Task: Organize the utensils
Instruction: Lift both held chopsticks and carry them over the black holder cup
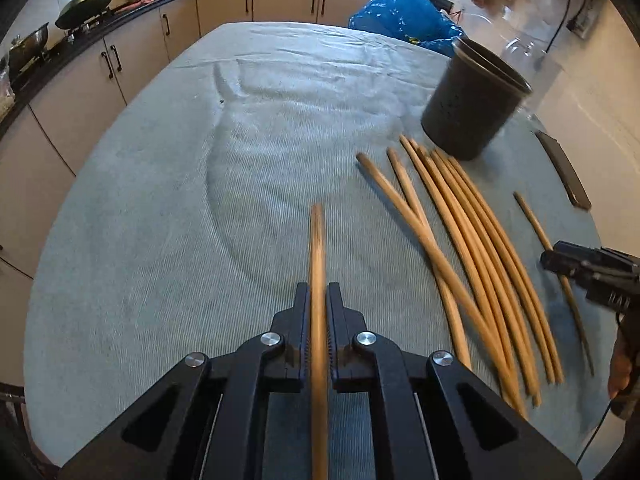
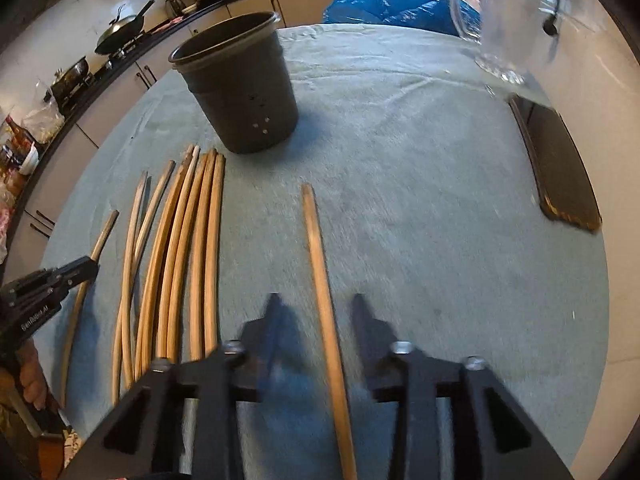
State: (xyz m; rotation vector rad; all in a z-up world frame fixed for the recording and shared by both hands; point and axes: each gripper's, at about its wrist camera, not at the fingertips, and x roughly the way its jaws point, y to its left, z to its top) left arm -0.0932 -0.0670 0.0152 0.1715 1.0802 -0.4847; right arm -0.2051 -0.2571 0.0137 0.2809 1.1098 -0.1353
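A: Left tool is clamped on one chopstick, well short of the holder and off to its left. Stick runs straight along the fingers, likely so it can be tipped end-first into the holder.

B: Right tool?

A: Jaws apart, straddling a lone stick that lies on the worktop on the near side of the holder; pads not pressing it. No earlier view to say more.

B: The rest?

A: Loose bundle fanned out with tips just short of the holder's base, two sticks crossing (awkward to lift singly, I judge).

B: Obstacles?

A: Holder mouth looks clear. A dark flat slab lies right of the holder, well apart; a glass jug stands beyond that. Neither looks to block the path.
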